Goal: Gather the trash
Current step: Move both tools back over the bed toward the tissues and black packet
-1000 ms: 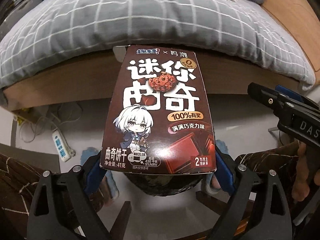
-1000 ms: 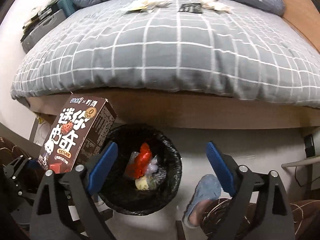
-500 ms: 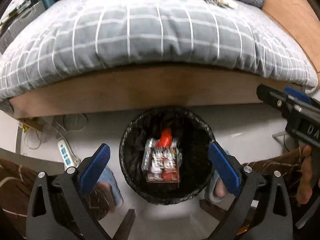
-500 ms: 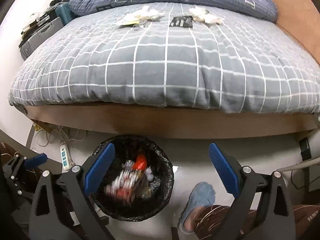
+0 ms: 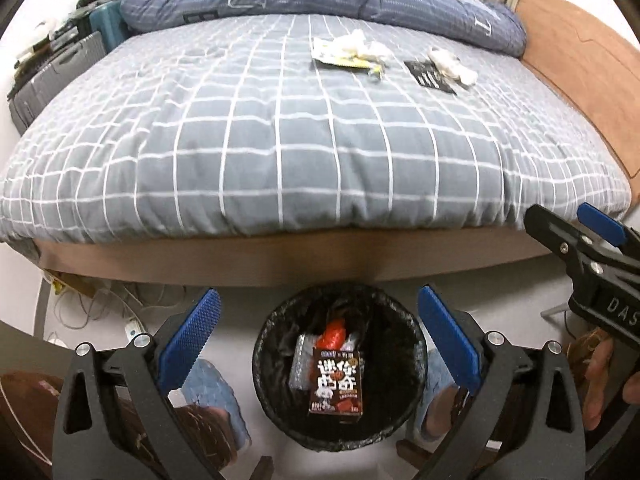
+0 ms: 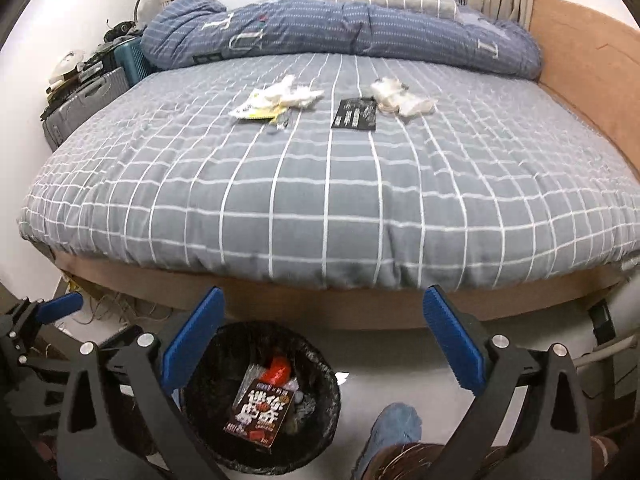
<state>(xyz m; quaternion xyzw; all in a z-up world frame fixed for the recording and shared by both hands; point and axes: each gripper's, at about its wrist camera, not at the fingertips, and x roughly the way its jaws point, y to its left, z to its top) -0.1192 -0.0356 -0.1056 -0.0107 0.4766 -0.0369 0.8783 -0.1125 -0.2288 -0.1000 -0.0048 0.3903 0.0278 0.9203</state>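
Note:
A brown cookie box (image 5: 336,382) lies face up in the black-lined trash bin (image 5: 264,344) on the floor by the bed. My left gripper (image 5: 316,304) hangs open above the bin, with nothing between its pads. In the right wrist view the same box (image 6: 260,412) rests in the bin (image 6: 332,384). My right gripper (image 6: 323,300) is to the bin's right, its jaws opening and empty. On the grey checked bedspread lie crumpled tissues with a yellow-white wrapper (image 6: 280,100), a black wrapper (image 6: 356,114) and more tissues (image 6: 400,98).
A folded blue duvet (image 6: 340,32) lies across the far end of the bed. Suitcases (image 6: 88,96) stand at its left side. A power strip and cables (image 5: 132,324) sit under the bed's edge. A person's blue slipper (image 6: 394,424) is beside the bin.
The left gripper opened and let go of the cookie box, which fell into the bin. Both grippers rose and tilted up, bringing more of the bed into view.

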